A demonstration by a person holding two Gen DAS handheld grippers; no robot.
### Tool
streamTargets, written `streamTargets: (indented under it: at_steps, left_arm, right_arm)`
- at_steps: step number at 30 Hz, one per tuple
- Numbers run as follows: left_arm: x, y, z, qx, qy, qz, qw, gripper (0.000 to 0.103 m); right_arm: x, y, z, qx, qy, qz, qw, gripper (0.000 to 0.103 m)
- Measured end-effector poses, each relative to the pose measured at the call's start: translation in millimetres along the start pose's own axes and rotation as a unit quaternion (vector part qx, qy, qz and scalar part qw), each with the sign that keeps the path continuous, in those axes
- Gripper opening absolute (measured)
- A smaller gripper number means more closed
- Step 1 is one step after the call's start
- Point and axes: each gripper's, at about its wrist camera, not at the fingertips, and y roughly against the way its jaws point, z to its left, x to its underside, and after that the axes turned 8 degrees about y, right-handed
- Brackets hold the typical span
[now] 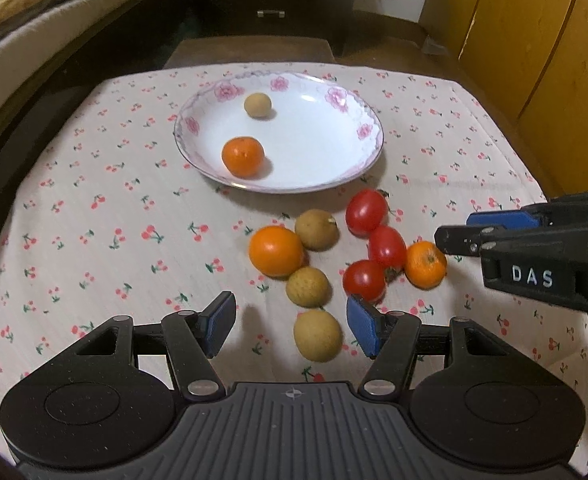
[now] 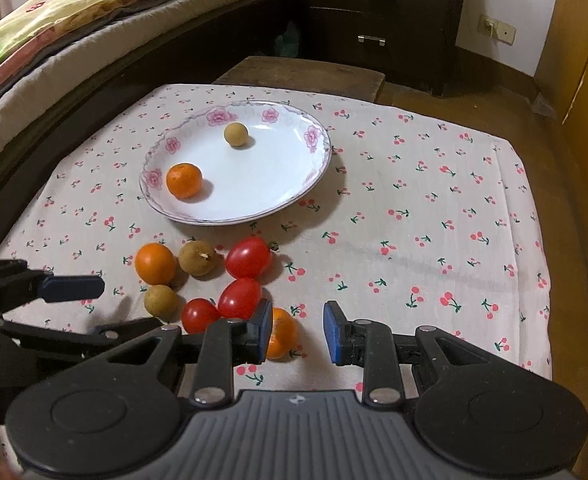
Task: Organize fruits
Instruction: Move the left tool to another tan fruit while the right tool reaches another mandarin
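A white floral plate (image 1: pixel 346 168) (image 2: pixel 294 188) holds one orange (image 1: pixel 243 157) (image 2: pixel 184 180) and one brown longan (image 1: pixel 257 105) (image 2: pixel 236 134). On the cloth in front of it lie two oranges (image 1: pixel 276 251) (image 1: pixel 425 264), three red tomatoes (image 1: pixel 366 212) (image 2: pixel 248 257) and three longans (image 1: pixel 316 229). My left gripper (image 1: pixel 290 326) is open and empty, with the nearest longan (image 1: pixel 318 335) between its jaws. My right gripper (image 2: pixel 299 332) is open and empty; an orange (image 2: pixel 282 332) lies just beside its left pad.
The table (image 2: pixel 434 200) wears a cherry-print cloth. A bed (image 2: pixel 94 20) runs along the left, a dark drawer chest (image 2: pixel 374 12) stands behind, and wooden cabinets (image 1: pixel 534 40) stand at the right. A dark stool (image 2: pixel 302 72) sits past the far edge.
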Motion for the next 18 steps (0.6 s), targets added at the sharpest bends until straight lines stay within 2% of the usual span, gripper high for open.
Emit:
streamTargets:
  at_steps: [6, 12, 18]
  left_arm:
    - [5.1, -7.2, -3.6, -0.002, 0.003, 0.014, 0.9999, 0.069]
    - [5.4, -16.3, -5.1, -0.006, 0.012, 0.018, 0.9998, 0.063]
    - [6.3, -14.2, -5.7, -0.007, 0.007, 0.013, 0.9999, 0.048]
  right_arm:
    - [-0.9, -0.3, 0.1, -0.006, -0.001, 0.0, 1.0, 0.029]
    - [0.8, 0.8, -2.6, -0.007, -0.004, 0.001, 1.0, 0.03]
    - [1.7, -0.9, -7.1, -0.005, -0.01, 0.005, 1.0, 0.033]
